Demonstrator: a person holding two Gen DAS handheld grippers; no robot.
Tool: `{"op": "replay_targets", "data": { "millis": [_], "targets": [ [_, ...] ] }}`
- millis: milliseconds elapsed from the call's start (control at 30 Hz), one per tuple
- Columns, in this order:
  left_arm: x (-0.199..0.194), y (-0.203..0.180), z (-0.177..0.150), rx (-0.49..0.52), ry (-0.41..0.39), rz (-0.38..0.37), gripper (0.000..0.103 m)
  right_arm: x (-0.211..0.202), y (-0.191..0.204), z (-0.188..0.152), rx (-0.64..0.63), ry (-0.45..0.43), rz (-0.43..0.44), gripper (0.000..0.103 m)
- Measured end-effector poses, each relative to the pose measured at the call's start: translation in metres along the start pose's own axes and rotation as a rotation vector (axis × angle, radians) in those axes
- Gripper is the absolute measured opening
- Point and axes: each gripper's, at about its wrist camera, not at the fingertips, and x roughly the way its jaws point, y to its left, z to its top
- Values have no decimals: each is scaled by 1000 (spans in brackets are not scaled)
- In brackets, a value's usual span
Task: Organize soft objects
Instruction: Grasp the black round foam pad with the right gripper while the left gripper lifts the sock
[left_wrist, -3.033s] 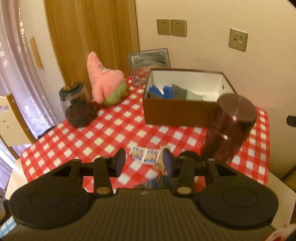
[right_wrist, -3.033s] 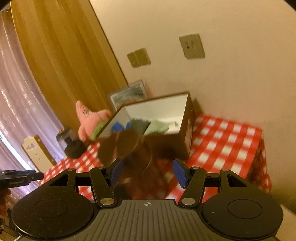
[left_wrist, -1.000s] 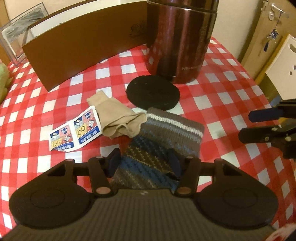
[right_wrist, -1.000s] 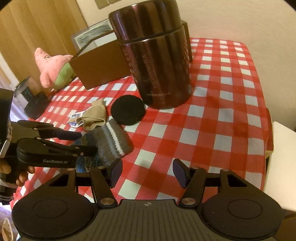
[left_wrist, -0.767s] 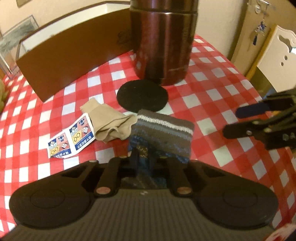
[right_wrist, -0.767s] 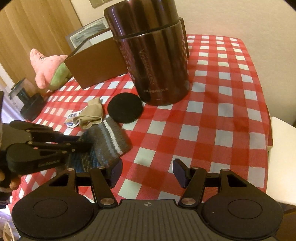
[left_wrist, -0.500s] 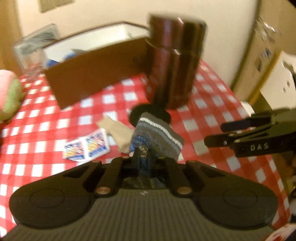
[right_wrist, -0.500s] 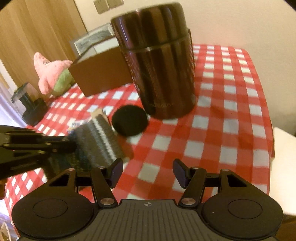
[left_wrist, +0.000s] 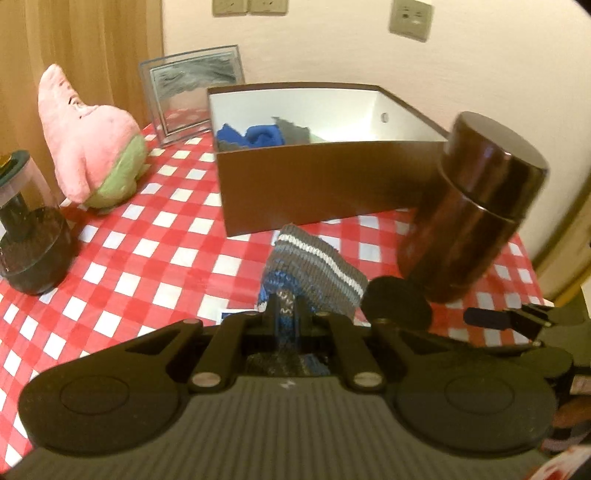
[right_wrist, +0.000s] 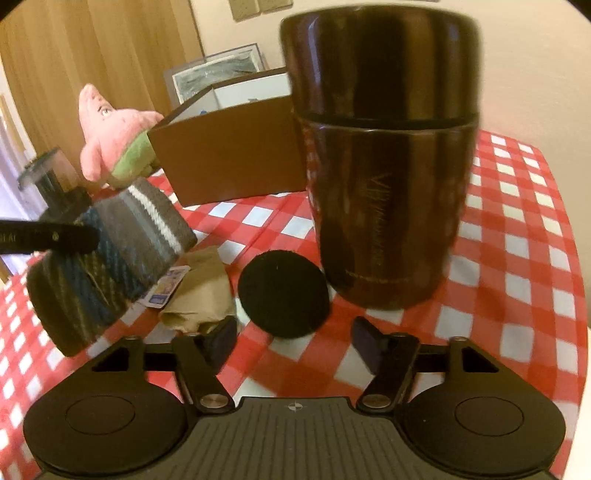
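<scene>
The striped sock (left_wrist: 314, 266) hung pinched in my left gripper (left_wrist: 286, 314), lifted near the brown box (left_wrist: 317, 184). My right gripper (right_wrist: 293, 341), tilted down, had just opened wider, holding nothing.

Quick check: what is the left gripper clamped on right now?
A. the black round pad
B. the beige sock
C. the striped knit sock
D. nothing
C: the left gripper is shut on the striped knit sock, which hangs lifted off the table; the beige sock and black pad lie on the cloth.
</scene>
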Motion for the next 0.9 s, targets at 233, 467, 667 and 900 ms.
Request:
{"op": "replay_targets", "data": {
  "millis": [233, 467, 667, 900],
  "targets": [
    [22, 1, 2, -6, 36, -15, 7, 32, 10, 0, -57, 9, -48, 76],
    [35, -3, 1, 7, 56, -24, 7, 52, 22, -7, -128, -16, -95, 76],
    [44, 0, -1, 10, 77, -32, 7, 53, 29, -12, -140, -27, -128, 62],
    [49, 1, -2, 15, 90, -42, 7, 38, 40, -28, -66, 25, -174, 68]
  ]
}}
